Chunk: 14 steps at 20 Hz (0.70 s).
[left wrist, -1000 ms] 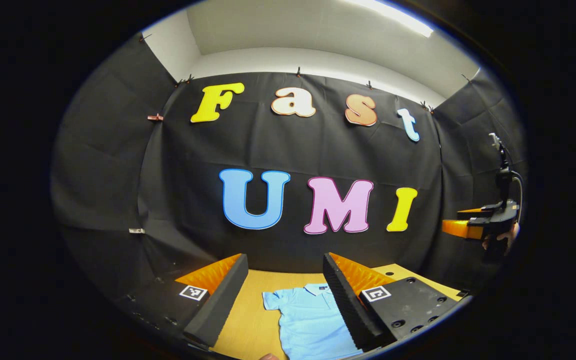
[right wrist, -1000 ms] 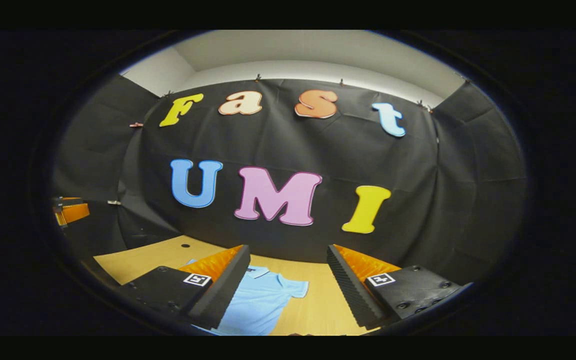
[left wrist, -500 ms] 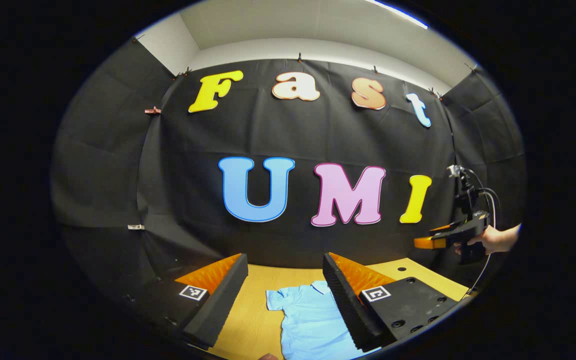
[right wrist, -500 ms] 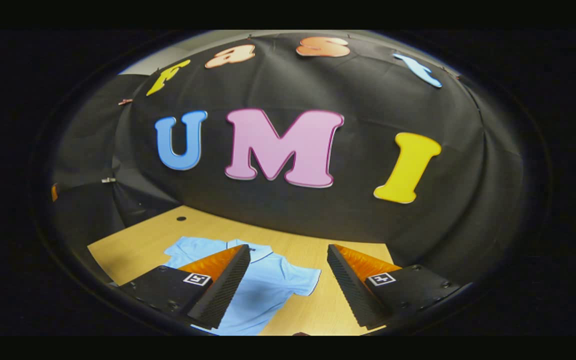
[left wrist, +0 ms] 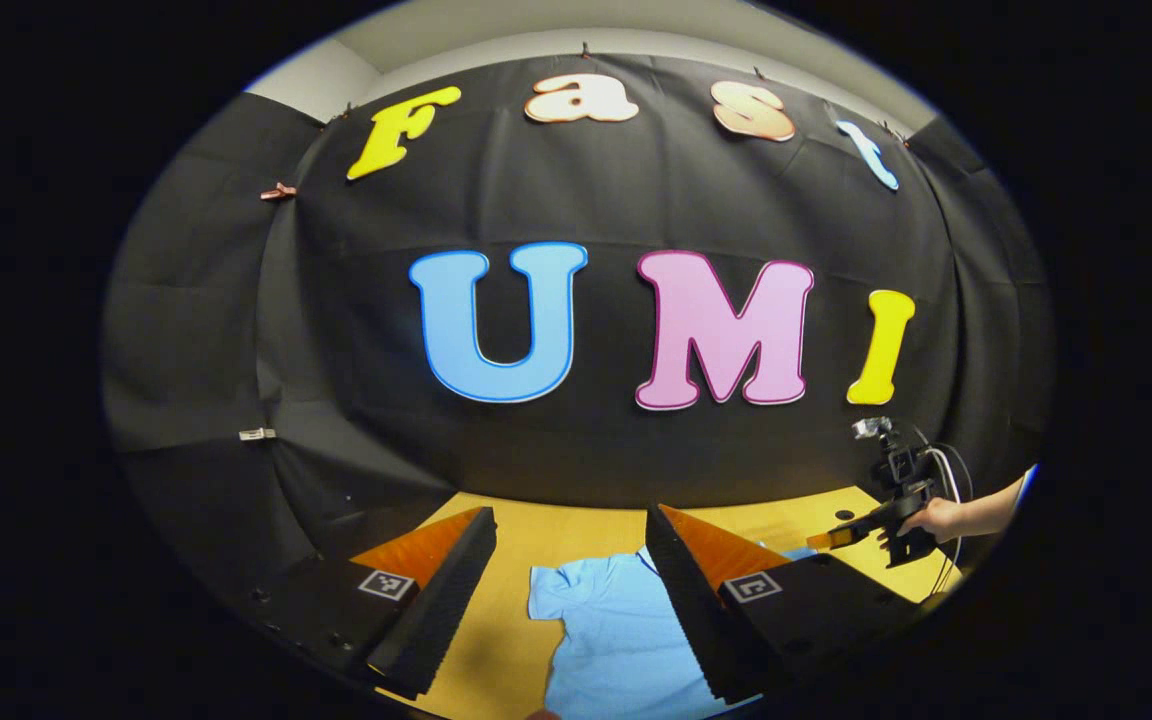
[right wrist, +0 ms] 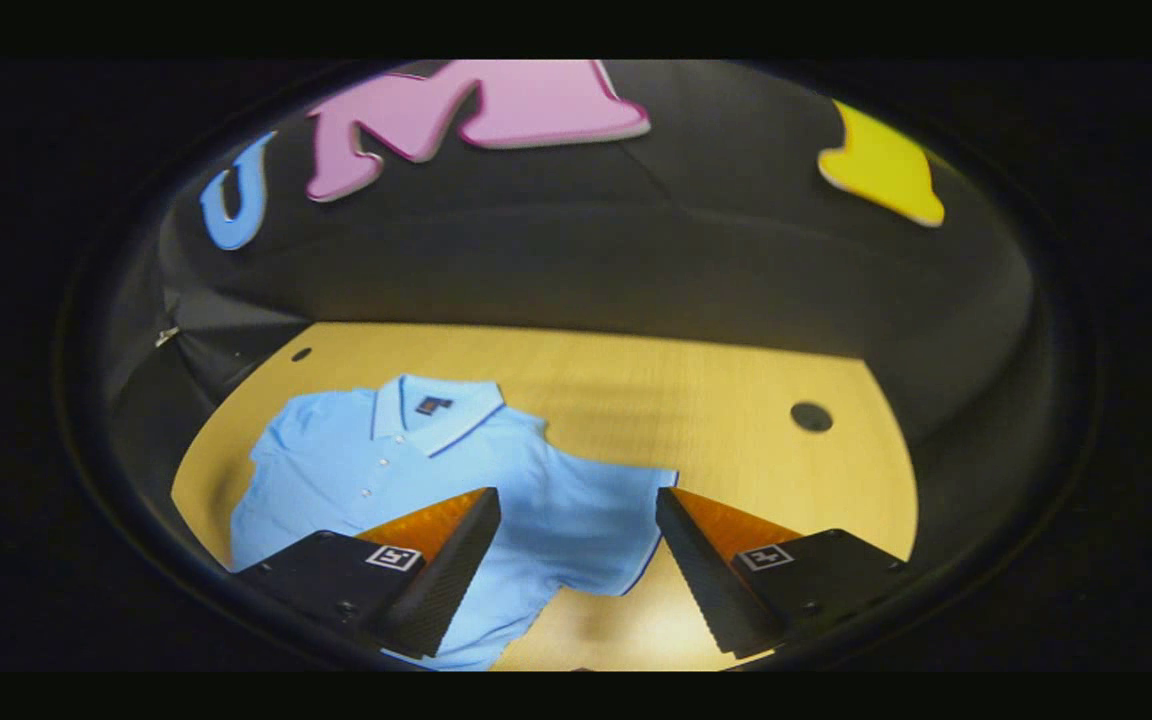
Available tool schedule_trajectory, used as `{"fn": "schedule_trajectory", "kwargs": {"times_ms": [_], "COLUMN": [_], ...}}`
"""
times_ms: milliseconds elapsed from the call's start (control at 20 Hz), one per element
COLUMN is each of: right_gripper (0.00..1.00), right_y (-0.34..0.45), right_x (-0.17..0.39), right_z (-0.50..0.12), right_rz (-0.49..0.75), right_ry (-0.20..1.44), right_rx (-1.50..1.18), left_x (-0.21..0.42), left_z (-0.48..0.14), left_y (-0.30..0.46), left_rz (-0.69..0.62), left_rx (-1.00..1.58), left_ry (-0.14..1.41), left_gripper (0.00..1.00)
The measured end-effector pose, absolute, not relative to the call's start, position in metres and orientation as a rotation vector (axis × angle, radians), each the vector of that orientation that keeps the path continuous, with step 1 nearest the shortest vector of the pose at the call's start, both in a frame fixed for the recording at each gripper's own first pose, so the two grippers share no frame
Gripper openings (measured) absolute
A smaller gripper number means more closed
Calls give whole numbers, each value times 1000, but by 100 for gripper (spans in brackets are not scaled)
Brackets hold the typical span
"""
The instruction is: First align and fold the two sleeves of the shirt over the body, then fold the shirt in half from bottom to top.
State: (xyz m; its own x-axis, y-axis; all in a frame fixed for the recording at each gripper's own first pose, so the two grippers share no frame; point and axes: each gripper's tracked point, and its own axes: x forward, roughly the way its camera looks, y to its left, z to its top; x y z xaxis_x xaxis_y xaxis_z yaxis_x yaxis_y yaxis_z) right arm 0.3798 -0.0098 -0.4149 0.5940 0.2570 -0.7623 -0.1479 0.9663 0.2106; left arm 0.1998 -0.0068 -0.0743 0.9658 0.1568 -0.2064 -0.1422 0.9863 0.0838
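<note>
A light blue polo shirt (right wrist: 386, 470) lies flat, face up, on the wooden table (right wrist: 686, 400), collar (right wrist: 441, 405) toward the far wall. My right gripper (right wrist: 576, 560) hangs open above the shirt's outspread sleeve (right wrist: 611, 515), which shows between its fingers. In the left gripper view the shirt (left wrist: 601, 625) lies below my open left gripper (left wrist: 571, 590), its other sleeve (left wrist: 551, 595) spread out between the fingers. Farther right in that view, a hand (left wrist: 941, 518) holds my right gripper (left wrist: 826, 540) low over the table.
Two round holes (right wrist: 811, 416) (right wrist: 301, 353) sit in the tabletop behind the shirt. Black cloth walls close the table on the far side and both ends. Bare wood lies to the right of the shirt.
Both grippers have dropped toward the table. The right one tipped steeply down, so the whole shirt came into its view. Both stayed open.
</note>
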Motion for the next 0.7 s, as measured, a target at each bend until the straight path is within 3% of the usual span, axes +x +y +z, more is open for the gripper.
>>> {"fn": "schedule_trajectory", "kwargs": {"times_ms": [300,450,650,700], "right_gripper": [97,81,19,19], "right_y": [-26,-35,-42,-41], "right_x": [385,397,398,399], "right_z": [-475,-477,-483,-481], "right_rz": [178,143,108,107], "right_ry": [1019,978,981,973], "right_rx": [206,157,115,124], "left_x": [248,256,259,259], "left_z": [-99,-109,-116,-115], "left_y": [-36,-42,-43,-42], "left_rz": [128,130,122,118], "left_rx": [91,61,56,55], "left_ry": [268,294,313,312], "left_gripper": [96,97,96,97]}}
